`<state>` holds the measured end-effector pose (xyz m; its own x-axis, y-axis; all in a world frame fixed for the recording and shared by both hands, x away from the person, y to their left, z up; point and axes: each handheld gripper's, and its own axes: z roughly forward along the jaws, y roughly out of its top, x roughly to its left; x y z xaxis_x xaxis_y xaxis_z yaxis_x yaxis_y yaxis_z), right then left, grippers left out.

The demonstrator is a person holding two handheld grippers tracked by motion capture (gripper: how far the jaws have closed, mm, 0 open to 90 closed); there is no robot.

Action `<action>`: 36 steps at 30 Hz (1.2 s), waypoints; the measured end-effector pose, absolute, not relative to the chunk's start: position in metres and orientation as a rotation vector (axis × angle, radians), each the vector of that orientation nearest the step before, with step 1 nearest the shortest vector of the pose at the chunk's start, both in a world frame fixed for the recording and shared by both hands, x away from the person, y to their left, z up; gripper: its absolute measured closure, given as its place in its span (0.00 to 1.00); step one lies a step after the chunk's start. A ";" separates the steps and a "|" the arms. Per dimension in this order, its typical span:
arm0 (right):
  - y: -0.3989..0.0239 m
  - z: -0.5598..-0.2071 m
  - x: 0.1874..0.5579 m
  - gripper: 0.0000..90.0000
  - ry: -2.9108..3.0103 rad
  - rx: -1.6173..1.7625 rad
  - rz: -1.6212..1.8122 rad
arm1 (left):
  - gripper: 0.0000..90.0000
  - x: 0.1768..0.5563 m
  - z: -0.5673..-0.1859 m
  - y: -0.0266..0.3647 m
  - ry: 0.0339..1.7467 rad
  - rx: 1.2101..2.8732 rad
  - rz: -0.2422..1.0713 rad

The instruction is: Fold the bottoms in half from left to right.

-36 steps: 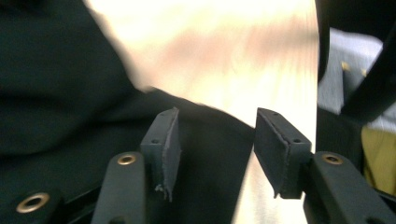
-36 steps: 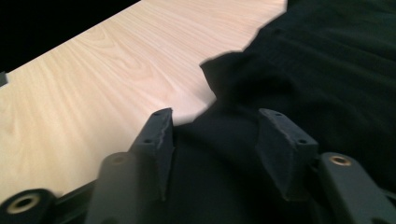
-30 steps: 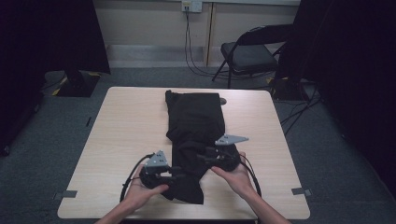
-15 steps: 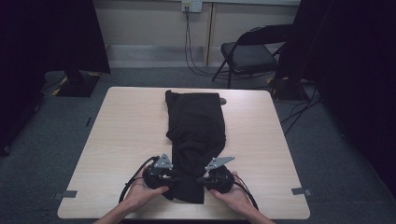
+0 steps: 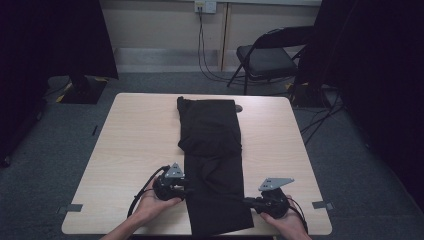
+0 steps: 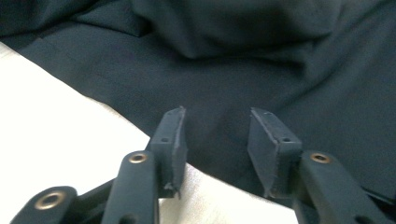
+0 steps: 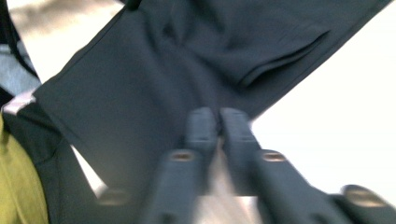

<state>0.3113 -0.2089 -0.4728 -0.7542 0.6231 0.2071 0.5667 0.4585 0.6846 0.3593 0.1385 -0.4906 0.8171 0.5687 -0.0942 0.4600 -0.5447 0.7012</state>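
**Black cloth between two tongs: where the hold may fail**

Black trousers (image 5: 212,160) lie lengthwise on the pale tabletop (image 5: 130,150), between our two tongs; the left tongs (image 6: 215,140) stand parted over the cloth's edge, gripping nothing; the right tongs (image 7: 218,128) are pressed together at the opposite edge, and we cannot tell whether fabric sits between them, since that view is blurred. If they hold nothing, a pull would leave the cloth behind; one-sided pulling could skew it. The hem nearest us runs off the tabletop, cut from sight.
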 end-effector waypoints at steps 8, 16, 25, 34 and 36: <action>-0.187 -0.469 0.351 0.77 2.483 1.054 1.156 | 0.60 0.358 -0.489 0.137 0.737 2.268 0.199; -0.167 -0.492 0.402 0.78 2.475 1.071 1.064 | 0.60 0.356 -0.488 0.140 0.731 2.288 0.187; -0.176 -0.493 0.371 0.77 2.487 1.022 1.064 | 0.59 0.356 -0.487 0.140 0.706 2.313 0.197; -0.176 -0.486 0.372 0.66 2.505 1.020 1.101 | 0.56 0.370 -0.480 0.147 0.752 2.257 0.117; -0.181 -0.477 0.382 0.66 2.438 1.042 1.179 | 0.60 0.379 -0.471 0.145 0.807 2.168 0.130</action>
<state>0.3824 -0.1805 -0.4769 -0.7171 0.6914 0.0879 0.4981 0.4202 0.7585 0.3793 0.1451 -0.4706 0.7908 0.5887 -0.1674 0.5061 -0.4752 0.7197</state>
